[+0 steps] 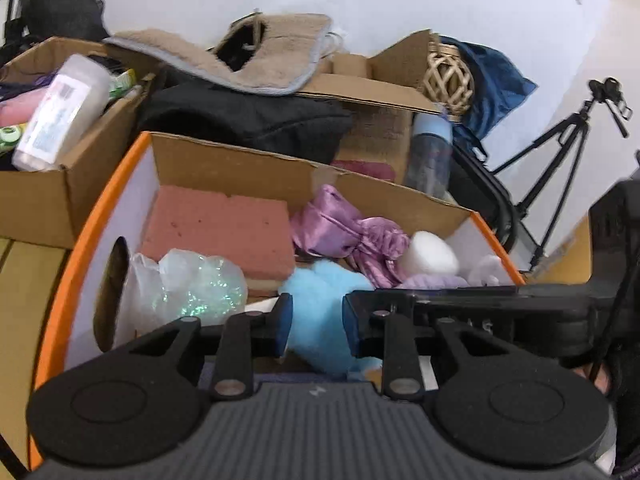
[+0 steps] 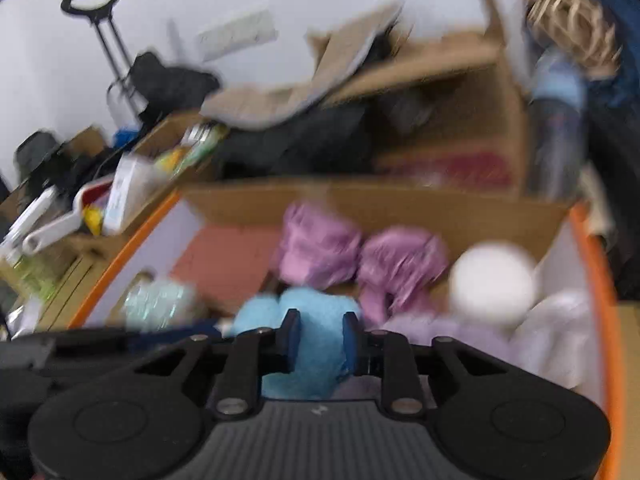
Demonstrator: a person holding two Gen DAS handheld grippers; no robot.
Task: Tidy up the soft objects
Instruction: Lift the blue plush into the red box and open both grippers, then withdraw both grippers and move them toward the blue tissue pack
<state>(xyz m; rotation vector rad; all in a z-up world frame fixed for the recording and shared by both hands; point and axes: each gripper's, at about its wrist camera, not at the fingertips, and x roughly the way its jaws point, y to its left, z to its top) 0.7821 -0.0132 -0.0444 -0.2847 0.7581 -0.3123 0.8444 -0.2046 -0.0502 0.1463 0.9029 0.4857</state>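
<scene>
An orange-rimmed cardboard box (image 1: 100, 208) holds soft things: a pink sponge block (image 1: 220, 228), purple satin cloth (image 1: 344, 228), a white foam puck (image 1: 432, 254), a clear glittery bag (image 1: 192, 284), pale lilac fabric (image 2: 452, 332) and a fluffy blue toy (image 1: 320, 320). My left gripper (image 1: 316, 322) sits over the box with the blue toy between its jaws, pressed from both sides. My right gripper (image 2: 322, 338) also has the blue toy (image 2: 312, 320) between its jaws. The right wrist view is blurred. The right gripper's arm (image 1: 520, 300) shows in the left wrist view.
Behind the box stand other cardboard boxes (image 1: 60, 184) with a plastic jar (image 1: 64, 112), black clothing (image 1: 248, 120), a beige fleece mat (image 1: 248, 60), a wicker ball (image 1: 448, 80) and a blue-capped bottle (image 1: 430, 152). A tripod (image 1: 568, 148) stands at the right by the wall.
</scene>
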